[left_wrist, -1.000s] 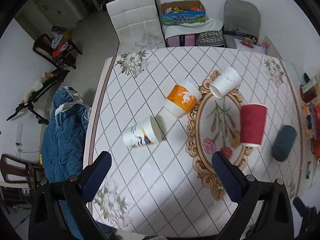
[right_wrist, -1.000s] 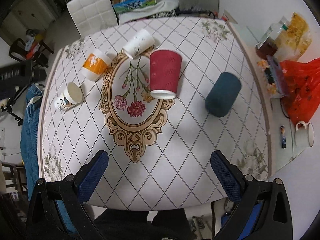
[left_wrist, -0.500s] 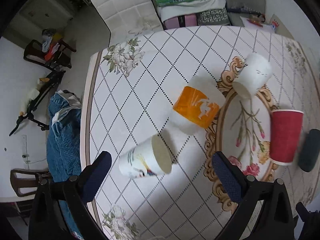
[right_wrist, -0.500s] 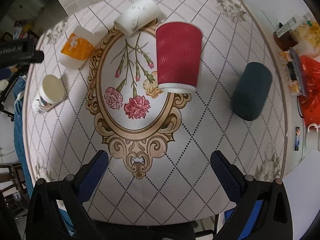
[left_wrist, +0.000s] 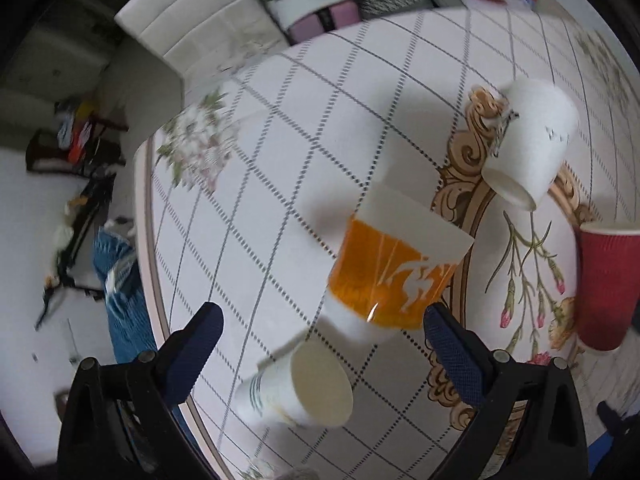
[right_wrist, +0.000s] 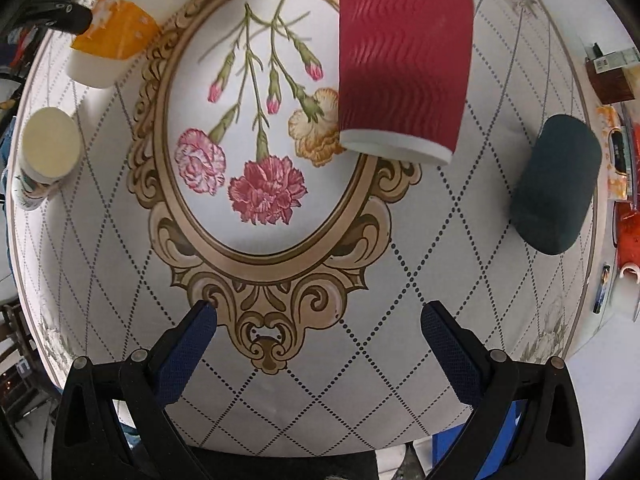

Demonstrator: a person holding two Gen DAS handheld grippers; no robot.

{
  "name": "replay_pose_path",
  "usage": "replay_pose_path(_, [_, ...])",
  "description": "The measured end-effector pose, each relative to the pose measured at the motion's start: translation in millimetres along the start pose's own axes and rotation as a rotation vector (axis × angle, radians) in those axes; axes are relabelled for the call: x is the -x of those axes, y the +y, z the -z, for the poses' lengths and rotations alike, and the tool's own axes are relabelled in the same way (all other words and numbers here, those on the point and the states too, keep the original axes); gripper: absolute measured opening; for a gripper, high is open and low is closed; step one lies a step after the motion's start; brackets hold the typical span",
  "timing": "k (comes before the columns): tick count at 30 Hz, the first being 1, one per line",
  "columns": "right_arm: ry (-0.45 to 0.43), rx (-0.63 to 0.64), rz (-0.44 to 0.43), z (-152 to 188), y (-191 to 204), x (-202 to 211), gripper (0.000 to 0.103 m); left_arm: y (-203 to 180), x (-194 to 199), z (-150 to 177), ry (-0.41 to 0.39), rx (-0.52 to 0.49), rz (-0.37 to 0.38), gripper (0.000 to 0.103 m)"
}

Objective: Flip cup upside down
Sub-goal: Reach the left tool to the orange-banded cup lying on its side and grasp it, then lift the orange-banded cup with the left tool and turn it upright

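Several paper cups lie on their sides on the patterned table. The orange and white cup [left_wrist: 394,272] lies just ahead of my open left gripper [left_wrist: 320,332]; it also shows in the right wrist view [right_wrist: 110,40]. A white cup with a printed band [left_wrist: 296,390] lies between the left fingers, mouth toward the camera, and shows at the left in the right wrist view [right_wrist: 44,156]. A plain white cup [left_wrist: 528,144] lies further right. The red ribbed cup [right_wrist: 404,60] lies ahead of my open right gripper [right_wrist: 320,320]. Both grippers are empty.
A dark teal cup [right_wrist: 556,184] lies on the table at the right. Bottles, bags and a mug [right_wrist: 628,276] crowd the right edge. A white chair [left_wrist: 192,28] and a box stand beyond the far edge. The table's left edge [left_wrist: 146,216] is close.
Both grippers have moved forward and lower toward the table. The orange cup and the red cup now fill much more of their views. No cup has moved.
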State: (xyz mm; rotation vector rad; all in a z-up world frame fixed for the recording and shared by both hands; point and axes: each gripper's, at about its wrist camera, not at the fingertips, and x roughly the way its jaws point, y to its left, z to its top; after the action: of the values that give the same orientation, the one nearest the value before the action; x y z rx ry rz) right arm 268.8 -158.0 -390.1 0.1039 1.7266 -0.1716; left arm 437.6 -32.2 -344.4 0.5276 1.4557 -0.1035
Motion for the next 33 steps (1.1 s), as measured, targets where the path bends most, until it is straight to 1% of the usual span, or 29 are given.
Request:
replay_pose_path(5, [0.029, 0.008, 0.018, -1.8, 1.0, -9.9, 0.103, -21.0, -19.7, -10.8, 0.02, -0.126, -0.018, 0.103])
replay_pose_path(9, [0.048, 0.006, 0.027, -3.4, 3.7, -14.7, 0.103, -31.6, -29.5, -15.1, 0.026, -0.183, -0.015, 0.102])
replay_pose_path(10, [0.051, 0.006, 0.028, -2.7, 4.0, -15.2, 0.103, -34.1, -30.8, -16.0, 0.023, -0.194, -0.015, 0.1])
replay_pose_path(11, [0.054, 0.005, 0.029, -1.7, 4.6, -15.4, 0.103, -35.6, -31.9, -17.0, 0.018, -0.207, -0.017, 0.093])
replay_pose_path(12, [0.056, 0.006, 0.03, -1.7, 2.1, -16.4, 0.103, -37.0, -32.1, -17.7, 0.018, -0.212, -0.015, 0.089])
replay_pose_path(15, [0.061, 0.006, 0.032, -2.7, -0.2, -19.0, 0.103, -39.6, -34.4, -20.6, 0.012, -0.225, 0.0, 0.082])
replay_pose_path(16, [0.062, 0.006, 0.033, -5.6, 0.1, -19.1, 0.103, -41.0, -35.5, -21.7, 0.008, -0.228, -0.005, 0.075])
replay_pose_path(17, [0.062, 0.006, 0.034, -5.5, 0.7, -18.9, 0.103, -41.5, -36.9, -22.1, 0.008, -0.234, -0.01, 0.071])
replay_pose_path(20, [0.057, 0.003, 0.037, -6.0, 1.1, -18.8, 0.103, -40.9, -37.9, -23.9, 0.0, -0.237, -0.002, 0.071])
replay_pose_path(22, [0.058, 0.0, 0.04, -12.2, 1.6, -15.0, 0.103, -41.2, -36.6, -24.3, -0.006, -0.232, 0.007, 0.071])
replay_pose_path(28, [0.058, -0.016, 0.034, -17.0, 0.3, -12.6, 0.103, -37.7, -35.7, -25.6, -0.006, -0.197, 0.036, 0.07])
replay_pose_path(33, [0.052, -0.03, 0.016, -15.0, -15.8, -4.5, 0.103, -32.2, -29.0, -23.8, -0.003, -0.152, 0.071, 0.07])
